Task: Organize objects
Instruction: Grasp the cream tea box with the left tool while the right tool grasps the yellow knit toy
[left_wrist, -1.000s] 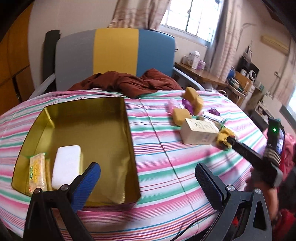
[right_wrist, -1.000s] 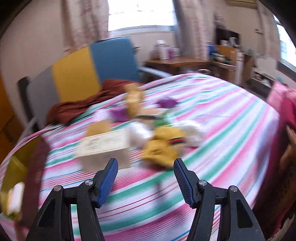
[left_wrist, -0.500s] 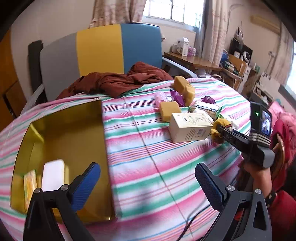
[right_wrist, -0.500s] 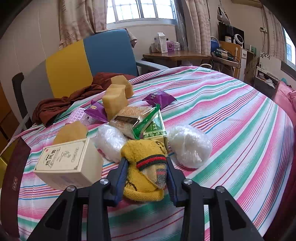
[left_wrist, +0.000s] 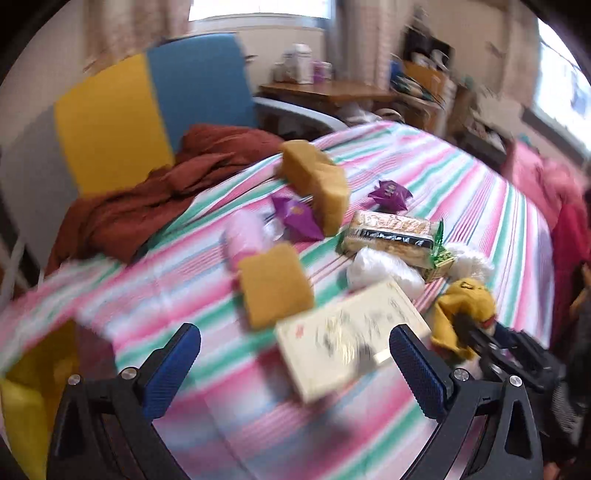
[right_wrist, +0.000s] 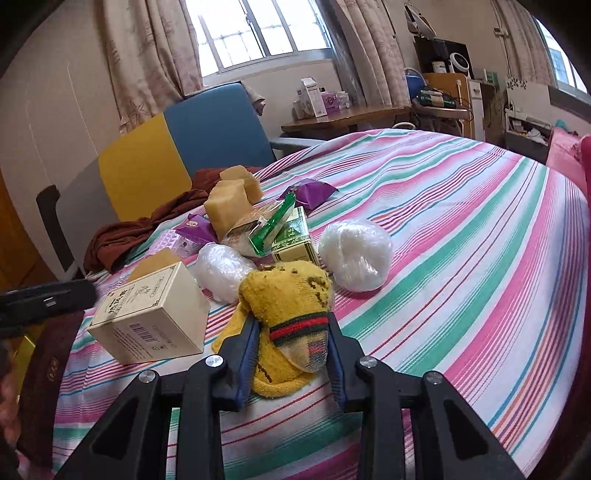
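My right gripper (right_wrist: 291, 347) is shut on a yellow sock (right_wrist: 288, 314) with red and green bands, on the striped tablecloth (right_wrist: 461, 258). A cream box (right_wrist: 151, 314) lies just left of it. Behind it sit two white plastic-wrapped balls (right_wrist: 356, 254), a green box (right_wrist: 293, 240), yellow sponges (right_wrist: 227, 206) and purple packets (right_wrist: 314, 192). My left gripper (left_wrist: 295, 354) is open and empty above the cream box (left_wrist: 351, 332), with a yellow sponge (left_wrist: 275, 284) ahead. The sock (left_wrist: 458, 314) and right gripper show at its right. The gold tin's corner (left_wrist: 26, 387) is at the far left.
A maroon cloth (left_wrist: 147, 206) lies at the table's back edge before a grey, yellow and blue chair (left_wrist: 147, 103). A wooden desk (right_wrist: 343, 114) with boxes stands behind. A biscuit packet (left_wrist: 388, 236) lies among the pile. The left wrist view is blurred.
My left gripper has swung right, away from the gold tin and toward the cream box and pile. My right gripper stays shut on the yellow sock, lifted slightly.
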